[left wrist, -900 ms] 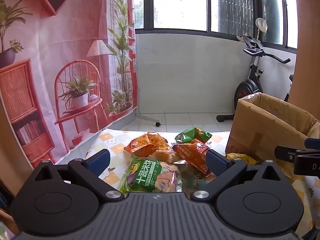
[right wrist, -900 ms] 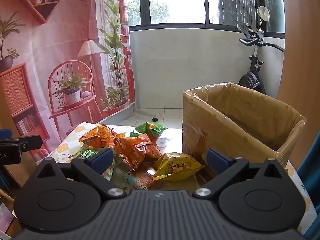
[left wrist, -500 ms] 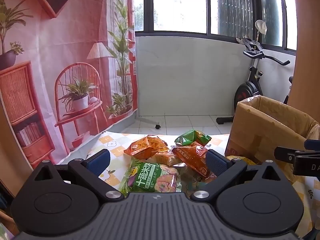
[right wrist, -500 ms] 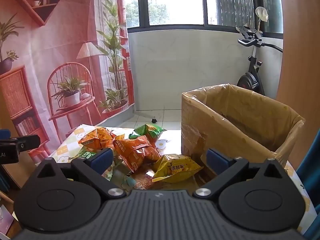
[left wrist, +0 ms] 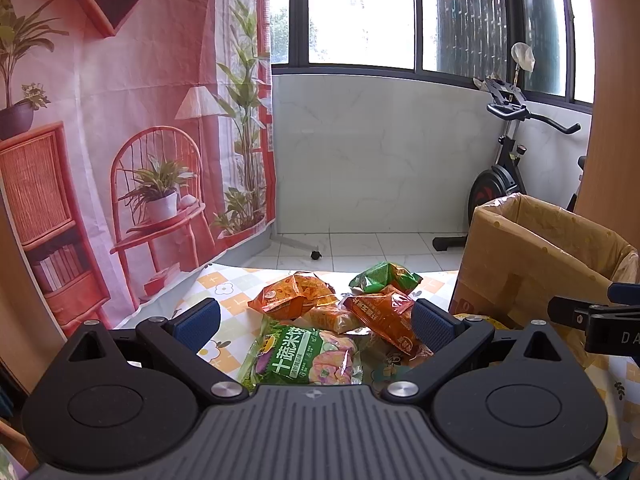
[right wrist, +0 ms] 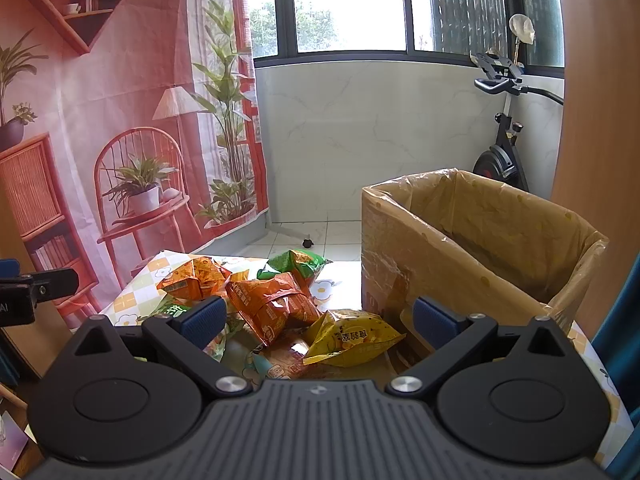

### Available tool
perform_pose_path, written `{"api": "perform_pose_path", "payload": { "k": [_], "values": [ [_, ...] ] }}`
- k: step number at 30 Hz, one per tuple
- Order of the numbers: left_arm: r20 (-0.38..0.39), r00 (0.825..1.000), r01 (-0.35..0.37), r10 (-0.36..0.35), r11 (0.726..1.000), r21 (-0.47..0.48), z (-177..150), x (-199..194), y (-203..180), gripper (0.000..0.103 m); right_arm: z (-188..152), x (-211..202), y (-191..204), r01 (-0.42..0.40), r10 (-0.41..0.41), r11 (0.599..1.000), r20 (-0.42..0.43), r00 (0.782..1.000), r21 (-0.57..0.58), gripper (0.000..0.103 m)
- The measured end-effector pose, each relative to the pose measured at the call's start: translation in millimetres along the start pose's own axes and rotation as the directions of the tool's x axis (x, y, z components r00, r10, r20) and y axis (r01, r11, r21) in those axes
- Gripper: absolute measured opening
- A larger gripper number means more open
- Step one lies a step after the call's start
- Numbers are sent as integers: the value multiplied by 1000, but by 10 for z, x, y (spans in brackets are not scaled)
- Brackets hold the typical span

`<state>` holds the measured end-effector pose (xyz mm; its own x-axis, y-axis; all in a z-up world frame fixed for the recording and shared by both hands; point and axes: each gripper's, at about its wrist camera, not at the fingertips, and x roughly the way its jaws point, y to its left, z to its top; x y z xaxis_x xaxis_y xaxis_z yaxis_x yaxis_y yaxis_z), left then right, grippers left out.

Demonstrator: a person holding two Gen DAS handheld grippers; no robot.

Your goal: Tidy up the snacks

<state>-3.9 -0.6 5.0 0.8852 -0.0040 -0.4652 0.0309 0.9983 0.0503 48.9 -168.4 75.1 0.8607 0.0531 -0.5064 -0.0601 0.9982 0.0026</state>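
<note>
A pile of snack bags lies on the checked tablecloth point(left wrist: 224, 284). A green bag point(left wrist: 308, 354) lies nearest my left gripper point(left wrist: 314, 318), with orange bags point(left wrist: 294, 294) and a small green bag point(left wrist: 384, 276) behind it. My left gripper is open and empty, above the pile's near edge. My right gripper point(right wrist: 318, 318) is open and empty above a yellow bag point(right wrist: 350, 340) and an orange bag point(right wrist: 272, 304). An open cardboard box point(right wrist: 480, 240) stands to the right of the pile.
The box also shows in the left wrist view point(left wrist: 532, 256), with the right gripper's tip point(left wrist: 592, 320) in front of it. The left gripper's tip point(right wrist: 36, 288) shows at the left. A printed backdrop point(left wrist: 120, 120) hangs left; an exercise bike point(left wrist: 504, 168) stands behind.
Both grippers have drawn back and tilted slightly, so the snack pile sits a little lower in view. Nothing on the table has moved.
</note>
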Motion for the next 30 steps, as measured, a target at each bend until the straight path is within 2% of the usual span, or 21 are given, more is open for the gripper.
{"api": "perform_pose_path", "payload": {
  "k": [30],
  "values": [
    [0, 1000, -6, 6, 1000, -23, -17, 8, 24, 102, -15, 0, 1, 1, -1, 1000, 2, 1000, 3, 101]
  ]
}}
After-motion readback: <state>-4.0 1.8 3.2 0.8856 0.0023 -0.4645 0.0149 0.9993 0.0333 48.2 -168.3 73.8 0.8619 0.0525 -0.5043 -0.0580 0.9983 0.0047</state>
